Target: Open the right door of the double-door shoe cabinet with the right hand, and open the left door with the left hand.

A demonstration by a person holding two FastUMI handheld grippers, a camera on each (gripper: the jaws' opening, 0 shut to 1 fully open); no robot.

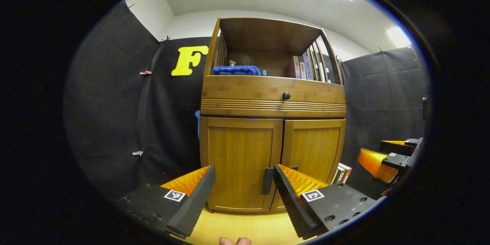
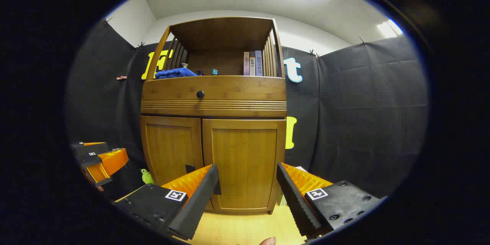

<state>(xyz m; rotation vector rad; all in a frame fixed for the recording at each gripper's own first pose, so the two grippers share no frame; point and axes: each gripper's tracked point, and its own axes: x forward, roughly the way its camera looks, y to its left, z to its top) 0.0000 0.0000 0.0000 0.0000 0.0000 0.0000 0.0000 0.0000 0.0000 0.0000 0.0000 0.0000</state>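
Observation:
The wooden shoe cabinet stands straight ahead with both doors closed. In the left gripper view my left gripper [image 1: 245, 185] is open and a short way in front of the left door [image 1: 239, 157]. That door's dark handle [image 1: 267, 181] shows between the fingers, near the right one. The right door [image 1: 316, 147] is beside it, and the right gripper [image 1: 384, 160] hangs off to the far right. In the right gripper view my right gripper [image 2: 247, 185] is open before the right door [image 2: 245, 157]. The left door [image 2: 172, 147], its handle [image 2: 190, 169] and the left gripper [image 2: 99, 160] lie to the left.
Above the doors is a drawer with a black knob [image 1: 286, 95]. The open shelf holds a blue towel [image 1: 236, 70] and books [image 1: 302, 67]. More books [image 1: 342, 173] lean on the floor right of the cabinet. A small green thing [image 2: 146, 176] sits at its left.

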